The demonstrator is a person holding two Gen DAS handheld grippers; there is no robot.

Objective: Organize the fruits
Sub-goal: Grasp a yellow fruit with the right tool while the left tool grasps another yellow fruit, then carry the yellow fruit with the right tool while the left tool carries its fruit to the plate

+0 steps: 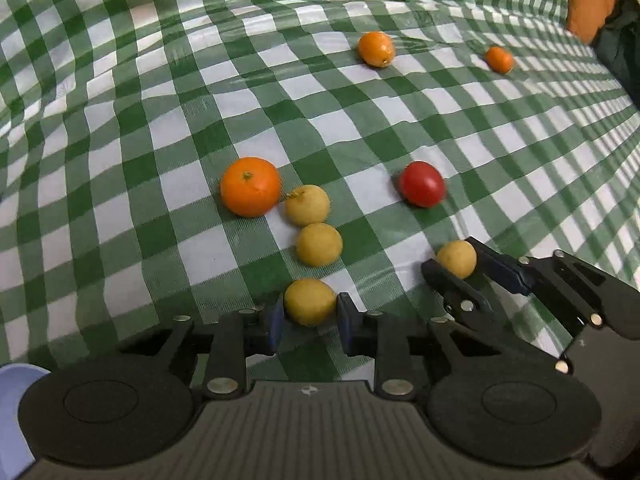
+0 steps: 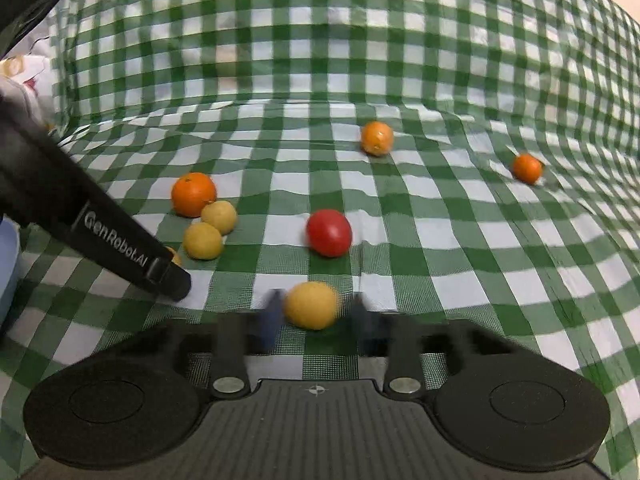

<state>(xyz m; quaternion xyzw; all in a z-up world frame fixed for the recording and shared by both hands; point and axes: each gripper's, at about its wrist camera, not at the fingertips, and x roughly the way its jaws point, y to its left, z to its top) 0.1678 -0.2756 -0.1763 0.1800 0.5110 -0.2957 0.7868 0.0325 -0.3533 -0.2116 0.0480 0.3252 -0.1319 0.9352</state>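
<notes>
1. Holding 1 yellow fruit (image 1: 310, 301), your left gripper (image 1: 310, 312) pads touch both its sides on the checked cloth (image 1: 120, 160).
2. Your right gripper (image 2: 314, 312) brackets another yellow fruit (image 2: 311, 305); the left pad touches it, a gap remains at the right.
3. These fruits look light, round and easy to roll, so grip them across the widest middle, gently.

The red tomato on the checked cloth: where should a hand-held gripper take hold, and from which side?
Grip the red tomato across its widest middle, coming from the near side. It is smooth and round and lies alone on the checked cloth, apart from the yellow fruits, so both fingers have room.
</notes>
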